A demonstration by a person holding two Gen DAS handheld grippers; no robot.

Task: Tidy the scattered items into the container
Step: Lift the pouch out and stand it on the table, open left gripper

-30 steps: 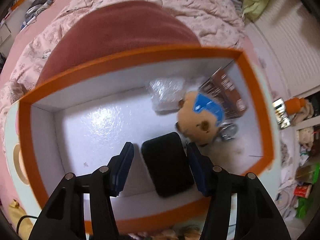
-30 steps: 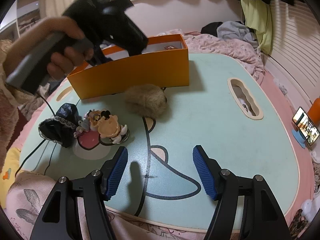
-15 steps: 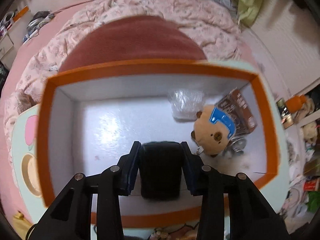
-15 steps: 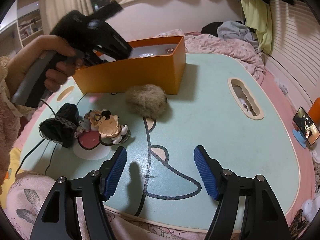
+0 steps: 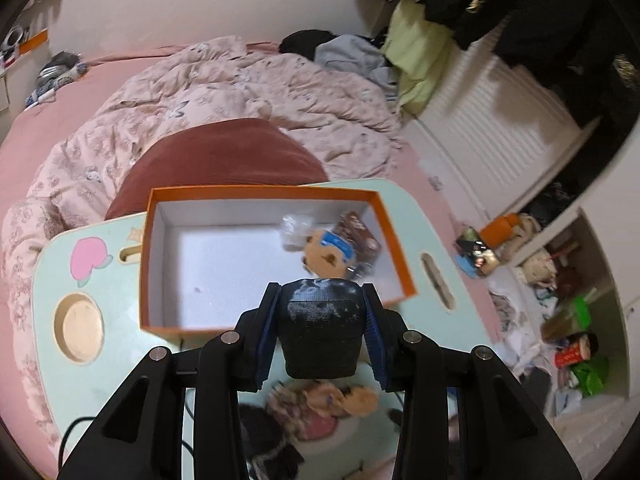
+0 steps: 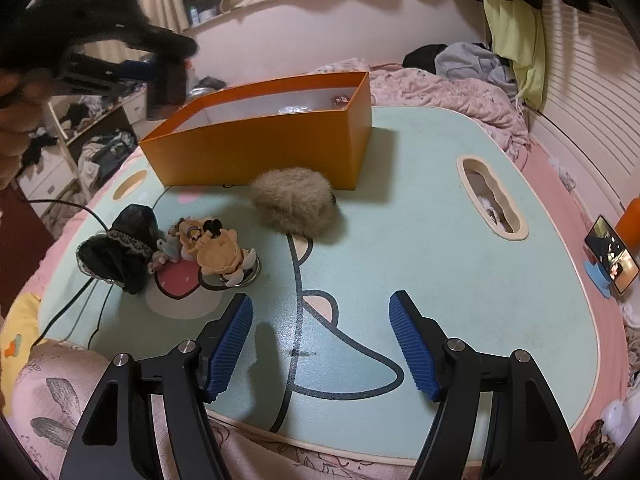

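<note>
Black fabric, a small pouch [image 5: 319, 326], is sitting clamped between the blue pads of the left gripper [image 5: 320, 300], whose jaws have just been closing onto it; the pouch is hanging in the air above the near wall of the orange box [image 5: 394, 248] rather than lying inside. That box is standing on the pale green table [image 6: 440, 280] and is already holding a tan bear plush [image 5: 326, 254], a brown packet [image 5: 358, 234] and a clear plastic bag [image 5: 296, 229]. On the table in front of the box, a fluffy beige ball [image 6: 295, 205] is lying just beside its wall, and a cartoon figurine [image 6: 218, 254] is touching a black lace-trimmed pouch [image 6: 118, 250]. Over the near edge of the table, the right gripper [image 6: 320, 344] is hovering with its fingers spread apart and nothing between them.
</note>
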